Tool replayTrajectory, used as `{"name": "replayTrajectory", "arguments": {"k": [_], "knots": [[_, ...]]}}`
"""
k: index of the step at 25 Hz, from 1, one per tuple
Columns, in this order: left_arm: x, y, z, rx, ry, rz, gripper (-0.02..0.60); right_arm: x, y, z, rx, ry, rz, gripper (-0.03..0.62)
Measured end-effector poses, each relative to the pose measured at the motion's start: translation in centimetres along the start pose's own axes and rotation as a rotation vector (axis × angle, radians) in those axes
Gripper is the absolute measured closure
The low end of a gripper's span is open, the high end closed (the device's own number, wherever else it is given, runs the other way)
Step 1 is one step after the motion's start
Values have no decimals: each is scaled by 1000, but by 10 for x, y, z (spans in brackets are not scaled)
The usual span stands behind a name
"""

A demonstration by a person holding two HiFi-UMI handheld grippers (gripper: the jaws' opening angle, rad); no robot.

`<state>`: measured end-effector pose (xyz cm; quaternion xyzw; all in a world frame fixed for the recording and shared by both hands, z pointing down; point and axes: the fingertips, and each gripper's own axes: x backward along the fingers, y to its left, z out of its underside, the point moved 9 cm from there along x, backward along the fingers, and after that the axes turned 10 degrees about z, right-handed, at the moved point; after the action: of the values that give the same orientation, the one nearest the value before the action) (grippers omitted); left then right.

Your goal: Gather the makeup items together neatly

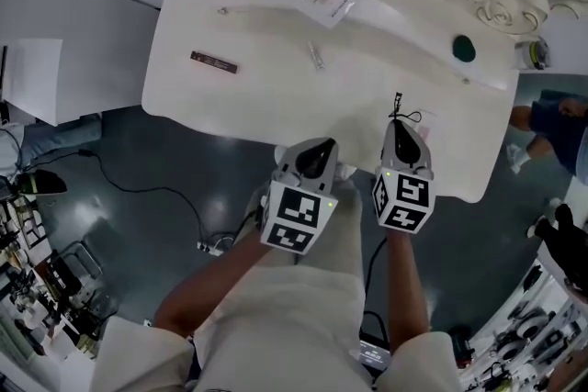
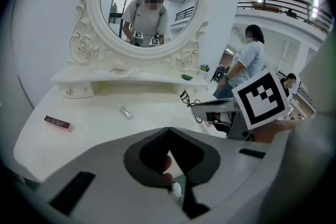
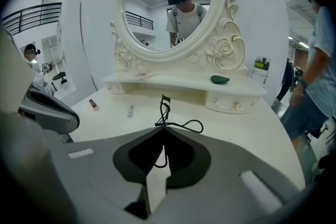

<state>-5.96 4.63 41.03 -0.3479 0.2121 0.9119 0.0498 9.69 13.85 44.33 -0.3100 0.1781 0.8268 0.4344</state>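
Showing a bystander (image 2: 251, 63) standing right of the mirror (image 2: 150, 0), and a cable (image 1: 138, 191) trailing over the dark floor (image 1: 119, 142) beside the white table (image 1: 266, 87).

Left gripper (image 2: 169, 130), fingers closed tip to tip, before a white desk (image 2: 94, 136). On the desk: a dark pink bar (image 2: 57, 123) at left, a small tube (image 2: 125, 110) mid-desk, and an eyelash curler (image 2: 185, 97) at the tip of the right gripper (image 2: 194, 108). Behind stands an oval mirror (image 2: 149, 0), with a green item (image 2: 187, 76) on its shelf.
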Motion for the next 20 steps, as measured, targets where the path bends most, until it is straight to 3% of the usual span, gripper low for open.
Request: {"name": "replayTrajectory", "arguments": {"k": [20], "knots": [[-13,-31,-8,-75,12,68,577,37,-40,14,-97,-2,118,582]]}}
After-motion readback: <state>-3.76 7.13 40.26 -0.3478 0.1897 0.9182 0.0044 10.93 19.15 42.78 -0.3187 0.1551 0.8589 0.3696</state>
